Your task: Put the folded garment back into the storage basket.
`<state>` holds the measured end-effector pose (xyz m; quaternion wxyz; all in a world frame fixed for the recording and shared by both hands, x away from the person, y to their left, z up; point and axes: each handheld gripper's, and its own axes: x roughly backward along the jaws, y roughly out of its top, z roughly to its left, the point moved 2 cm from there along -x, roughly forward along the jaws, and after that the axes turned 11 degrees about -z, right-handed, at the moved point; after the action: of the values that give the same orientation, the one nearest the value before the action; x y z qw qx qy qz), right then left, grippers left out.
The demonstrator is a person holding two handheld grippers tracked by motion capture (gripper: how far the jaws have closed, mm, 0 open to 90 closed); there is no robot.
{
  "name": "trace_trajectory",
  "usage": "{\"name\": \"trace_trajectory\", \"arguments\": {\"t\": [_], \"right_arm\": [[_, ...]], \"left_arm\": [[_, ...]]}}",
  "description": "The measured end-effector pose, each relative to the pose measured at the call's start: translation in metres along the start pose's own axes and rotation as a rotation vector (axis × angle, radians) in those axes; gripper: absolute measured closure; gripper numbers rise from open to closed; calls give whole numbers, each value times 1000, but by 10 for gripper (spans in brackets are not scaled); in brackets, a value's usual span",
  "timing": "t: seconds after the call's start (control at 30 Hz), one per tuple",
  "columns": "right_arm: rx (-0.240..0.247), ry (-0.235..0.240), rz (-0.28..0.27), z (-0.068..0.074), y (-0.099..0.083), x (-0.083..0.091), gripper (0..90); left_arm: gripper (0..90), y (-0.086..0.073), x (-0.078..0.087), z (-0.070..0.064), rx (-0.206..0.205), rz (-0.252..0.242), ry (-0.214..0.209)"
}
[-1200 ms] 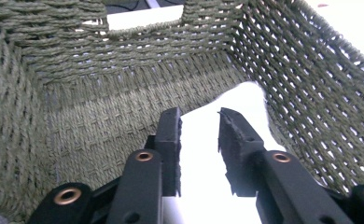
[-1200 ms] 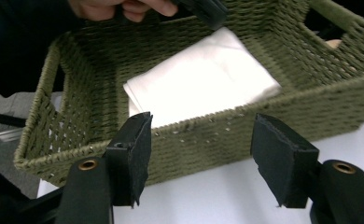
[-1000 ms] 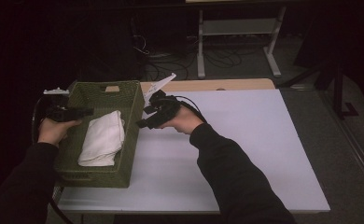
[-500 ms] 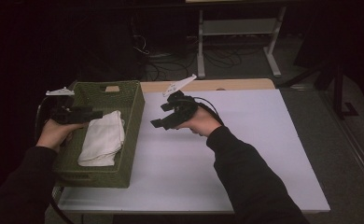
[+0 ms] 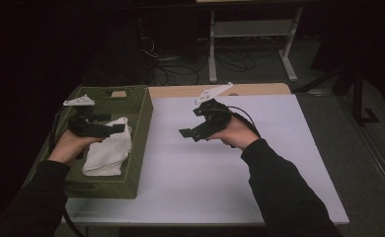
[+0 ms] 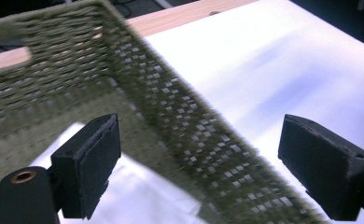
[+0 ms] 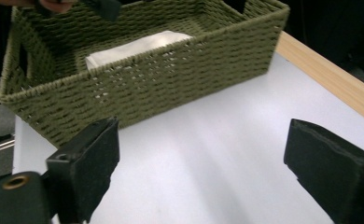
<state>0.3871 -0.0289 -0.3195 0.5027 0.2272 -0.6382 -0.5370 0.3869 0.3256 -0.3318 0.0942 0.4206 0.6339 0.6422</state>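
Observation:
A green woven basket (image 5: 143, 123) stands at the table's left end with a folded white cloth (image 5: 106, 150) lying inside it. My left gripper (image 5: 112, 129) hovers over the cloth, inside the basket. In the left gripper view the gripper (image 6: 203, 154) is open, its jaws straddling the basket wall (image 6: 171, 112) with nothing held. My right gripper (image 5: 188, 133) hangs open above the white tabletop (image 5: 230, 168), well right of the basket. The right gripper view has the gripper (image 7: 208, 158) facing the basket (image 7: 171, 79) and the cloth (image 7: 138, 46).
A wooden strip (image 5: 259, 90) runs along the table's far edge. Beyond it stand a white metal frame (image 5: 252, 29) and loose cables (image 5: 180, 74) on the dark floor. A small tag (image 5: 118, 93) sits on the basket's far wall.
My right gripper has drawn away from the basket's side and moved right over the white tabletop. The left gripper stays over the cloth in the basket.

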Motion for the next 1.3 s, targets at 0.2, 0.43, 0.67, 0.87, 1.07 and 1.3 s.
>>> {"name": "trace_trajectory", "arguments": {"t": [0.2,0.43,0.67,0.87,1.07,1.3], "right_arm": [[2,-30,11,-2,-12,18,40],[-2,-57,8,-6,-29,38,0],[-23,-85,-1,-8,-47,57,0],[-42,-92,-8,-7,-63,67,0],[-64,-122,-12,-10,-77,80,0],[-77,-134,-31,-11,-84,96,0]], "left_arm": [[43,-4,-7,-22,-25,7,-56],[0,-10,-14,-43,-49,1,-104],[0,-12,-16,-58,-74,-10,-145],[0,-18,-18,-65,-85,-4,-164],[0,-23,-21,-71,-95,8,-176],[0,-26,-23,-78,-100,8,-196]]}}
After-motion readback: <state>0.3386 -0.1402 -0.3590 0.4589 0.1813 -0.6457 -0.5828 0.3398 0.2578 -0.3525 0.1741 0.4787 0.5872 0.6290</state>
